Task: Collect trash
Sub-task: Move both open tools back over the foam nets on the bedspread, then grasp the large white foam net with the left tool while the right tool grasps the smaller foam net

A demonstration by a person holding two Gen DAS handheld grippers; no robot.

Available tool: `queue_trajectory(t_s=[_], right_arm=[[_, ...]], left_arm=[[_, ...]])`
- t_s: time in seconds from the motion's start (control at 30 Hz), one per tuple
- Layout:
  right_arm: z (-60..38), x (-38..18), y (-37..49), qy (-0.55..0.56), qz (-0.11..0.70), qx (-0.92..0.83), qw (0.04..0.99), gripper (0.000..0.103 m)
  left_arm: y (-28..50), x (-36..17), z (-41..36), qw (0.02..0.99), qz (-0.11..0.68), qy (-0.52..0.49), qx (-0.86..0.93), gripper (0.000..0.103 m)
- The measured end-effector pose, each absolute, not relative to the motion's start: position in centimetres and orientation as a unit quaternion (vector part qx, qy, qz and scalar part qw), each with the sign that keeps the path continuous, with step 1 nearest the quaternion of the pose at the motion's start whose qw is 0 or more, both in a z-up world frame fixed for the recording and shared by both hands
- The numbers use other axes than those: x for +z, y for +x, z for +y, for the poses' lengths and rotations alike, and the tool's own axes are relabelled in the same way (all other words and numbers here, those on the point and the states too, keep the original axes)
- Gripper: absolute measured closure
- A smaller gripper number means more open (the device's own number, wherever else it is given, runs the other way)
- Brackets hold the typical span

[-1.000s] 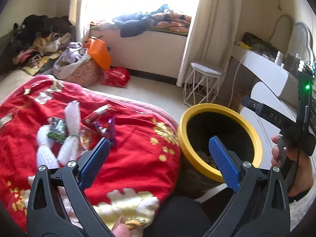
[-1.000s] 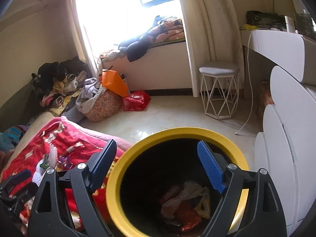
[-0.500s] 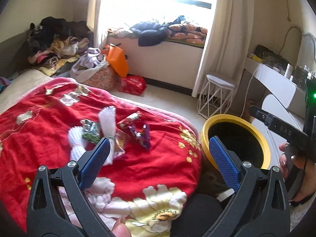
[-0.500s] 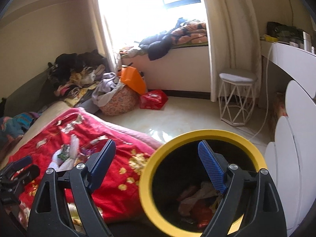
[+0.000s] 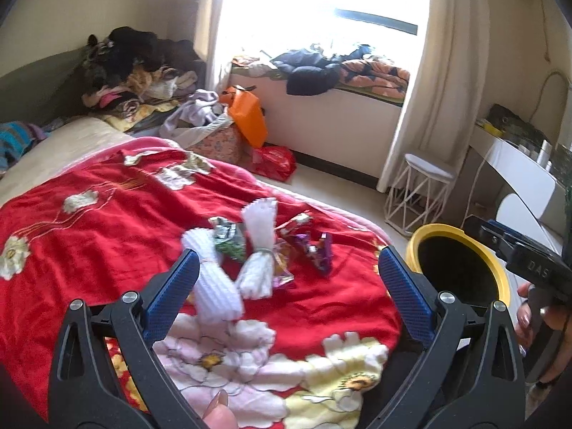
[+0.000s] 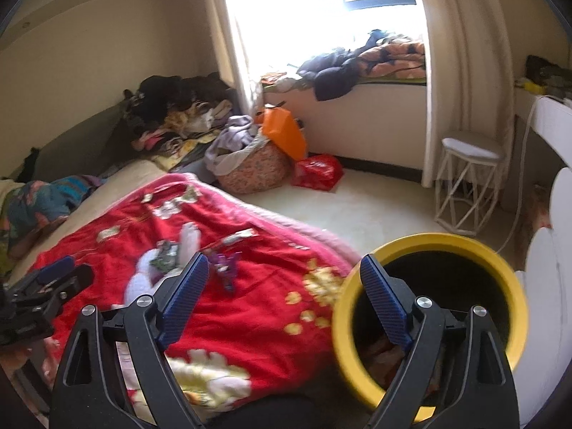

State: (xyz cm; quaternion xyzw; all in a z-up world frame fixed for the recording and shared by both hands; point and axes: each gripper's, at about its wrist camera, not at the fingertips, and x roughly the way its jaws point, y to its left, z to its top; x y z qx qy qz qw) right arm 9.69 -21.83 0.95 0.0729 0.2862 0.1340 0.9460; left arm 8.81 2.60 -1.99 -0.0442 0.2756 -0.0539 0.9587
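Several wrappers lie on the red flowered blanket [image 5: 107, 221]: a purple one [image 5: 314, 250], a green and silver one [image 5: 228, 239], a red one [image 5: 295, 221]. Two white sock bundles [image 5: 214, 286] lie among them. My left gripper [image 5: 286, 293] is open and empty, just in front of the pile. The yellow-rimmed black bin [image 5: 461, 271] stands at the bed's right, with trash inside [image 6: 379, 354]. My right gripper [image 6: 282, 300] is open and empty, over the bin's left rim [image 6: 343, 307]. The purple wrapper [image 6: 225, 264] shows ahead of it.
A white wire stool [image 5: 418, 193] stands by the curtain. A laundry basket with an orange bag [image 5: 246, 118] and a red bag [image 5: 275, 161] sit on the floor. Clothes are piled at the back left [image 5: 136, 71]. A white desk [image 5: 518, 175] is at the right.
Both grippers have swung left, away from the bin and toward the bed. The wrapper pile now lies centred before the left gripper. Both stay open.
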Motion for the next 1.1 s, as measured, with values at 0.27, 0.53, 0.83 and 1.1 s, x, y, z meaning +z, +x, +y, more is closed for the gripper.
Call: queue_trajectory(t_s=[0.27,0.53,0.83,1.1], right_arm=[[-17.6,1.2,9.4,0.05,0.295,0.176,0.938,0.019],[-14.5,0.9,9.6,0.025,0.303,0.204,0.93,0.019],[-11.8,0.3,11.7,0.001,0.312,0.238,0.92,0.019],[-9.8,-0.3,14.9,-0.02,0.322,0.255,0.912,0.026]], left_arm=[[8.3,-2.4,6.2,0.959,0.276,-0.066,-0.022,0.011],[8.7,-3.7,9.6,0.952,0.293,-0.091,0.017,0.011],[9.2,-5.3,12.2,0.941,0.316,-0.11,0.046,0.011],[10.0,-7.3,12.9,0.93,0.342,-0.129,0.029,0.011]])
